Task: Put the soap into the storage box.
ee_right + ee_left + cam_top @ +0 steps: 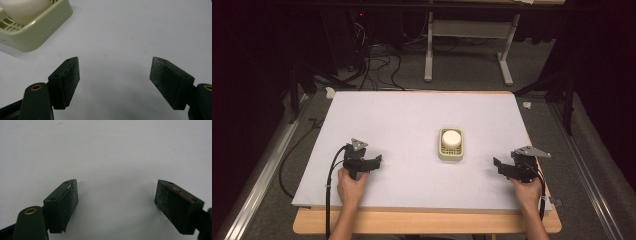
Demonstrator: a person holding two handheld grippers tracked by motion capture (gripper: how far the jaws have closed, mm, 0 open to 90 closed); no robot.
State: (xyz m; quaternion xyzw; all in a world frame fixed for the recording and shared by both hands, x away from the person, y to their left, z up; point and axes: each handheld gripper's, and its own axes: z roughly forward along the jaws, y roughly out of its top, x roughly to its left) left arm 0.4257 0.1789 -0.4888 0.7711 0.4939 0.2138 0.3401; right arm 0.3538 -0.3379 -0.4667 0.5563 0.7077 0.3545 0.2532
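Observation:
A pale green slotted holder (451, 146) sits right of the table's middle, with a white rounded object (451, 137) resting in it. The same holder (37, 27) and white object (23, 7) show at the upper left of the right gripper view. My left gripper (375, 162) is held low at the front left, well left of the holder, its jaws spread wide over bare surface (117, 195). My right gripper (498, 165) is at the front right, a short way right of the holder, jaws also wide apart with nothing between them (115, 75).
A white sheet (412, 115) covers the wooden table (422, 222), whose front edge shows below it. Beyond the far edge are a white frame stand (472, 45) and loose cables (377, 60) on the floor. Metal rails run along both sides.

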